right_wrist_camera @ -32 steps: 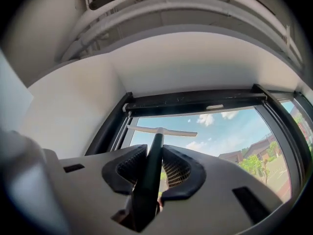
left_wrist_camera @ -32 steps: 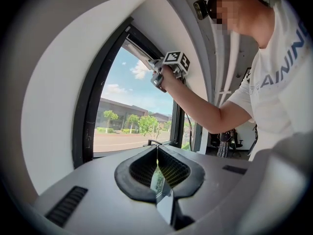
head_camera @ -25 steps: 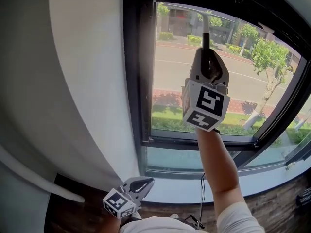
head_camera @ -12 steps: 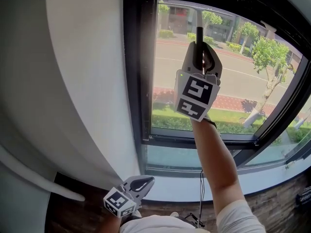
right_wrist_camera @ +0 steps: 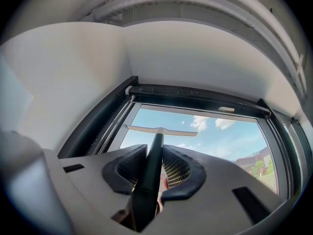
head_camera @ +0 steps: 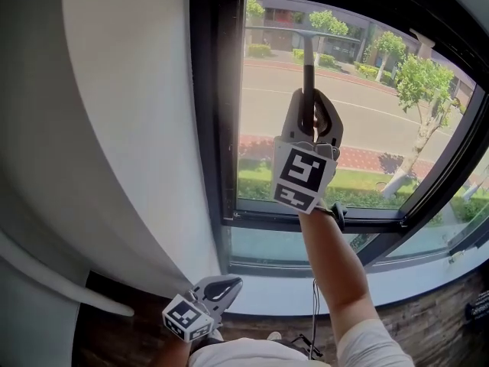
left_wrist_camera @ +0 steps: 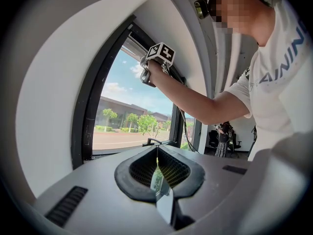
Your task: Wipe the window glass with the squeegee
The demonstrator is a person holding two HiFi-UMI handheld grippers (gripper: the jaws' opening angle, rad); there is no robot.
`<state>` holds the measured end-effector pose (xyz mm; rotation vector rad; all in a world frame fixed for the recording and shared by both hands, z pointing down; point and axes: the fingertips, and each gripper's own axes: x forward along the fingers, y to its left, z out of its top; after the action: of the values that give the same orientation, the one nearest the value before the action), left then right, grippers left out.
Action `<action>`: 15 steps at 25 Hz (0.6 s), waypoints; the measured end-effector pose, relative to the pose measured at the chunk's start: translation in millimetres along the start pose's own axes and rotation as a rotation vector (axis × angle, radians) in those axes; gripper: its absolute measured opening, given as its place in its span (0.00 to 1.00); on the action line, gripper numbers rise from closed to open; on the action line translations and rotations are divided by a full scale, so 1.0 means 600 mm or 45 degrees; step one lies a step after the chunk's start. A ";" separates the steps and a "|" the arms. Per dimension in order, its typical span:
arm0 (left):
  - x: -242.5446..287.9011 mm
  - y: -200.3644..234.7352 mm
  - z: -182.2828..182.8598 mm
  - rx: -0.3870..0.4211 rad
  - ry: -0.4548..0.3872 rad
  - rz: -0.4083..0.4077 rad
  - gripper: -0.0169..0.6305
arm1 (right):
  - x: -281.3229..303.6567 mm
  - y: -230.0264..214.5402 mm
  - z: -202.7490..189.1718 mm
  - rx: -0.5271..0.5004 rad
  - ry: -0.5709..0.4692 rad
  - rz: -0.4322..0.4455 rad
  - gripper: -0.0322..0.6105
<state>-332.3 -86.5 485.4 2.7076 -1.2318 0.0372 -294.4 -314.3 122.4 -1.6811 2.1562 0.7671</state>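
While I'm wiping, the squeegee (head_camera: 308, 60) is sitting upright in my right gripper (head_camera: 309, 98). Its dark handle is running straight out btwn the jaws, which are clamping it from both sides. The pale blade is lying crosswise well beyond the jaw tips, up near the top of the window glass (head_camera: 267, 136) and just under the upper frame. I can't tell from these views whether the rubber is pressing flat on the pane.

The pane is stretching out below and to both sides of the gripper, w/ the dark window frame (head_camera: 206, 128) standing just to its left. My left gripper (head_camera: 221, 287) is hanging low and well behind the right one, its jaws pressed together w/ nothing btwn them, doing no work.

I'm judging the stroke to be near its top. Risks: the handle is long and I'm pinching it low, so a hard push could be twisting it in the pads and tipping the blade, leaving streaks. Drifting left could be knocking the blade end into the frame. Too light a press and the blade may be skipping off the glass.
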 end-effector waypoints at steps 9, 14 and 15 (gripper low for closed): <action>-0.005 0.001 -0.001 0.002 0.001 0.007 0.06 | -0.045 0.013 -0.049 0.020 0.078 0.023 0.21; -0.007 -0.001 -0.002 0.003 0.003 0.006 0.06 | -0.062 0.017 -0.067 0.032 0.110 0.031 0.21; -0.007 -0.002 -0.002 0.003 0.004 0.004 0.06 | -0.066 0.018 -0.070 0.036 0.117 0.032 0.21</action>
<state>-333.9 -82.6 485.9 2.7066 -1.2358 0.0428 -290.3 -305.3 180.3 -1.7096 2.2433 0.6753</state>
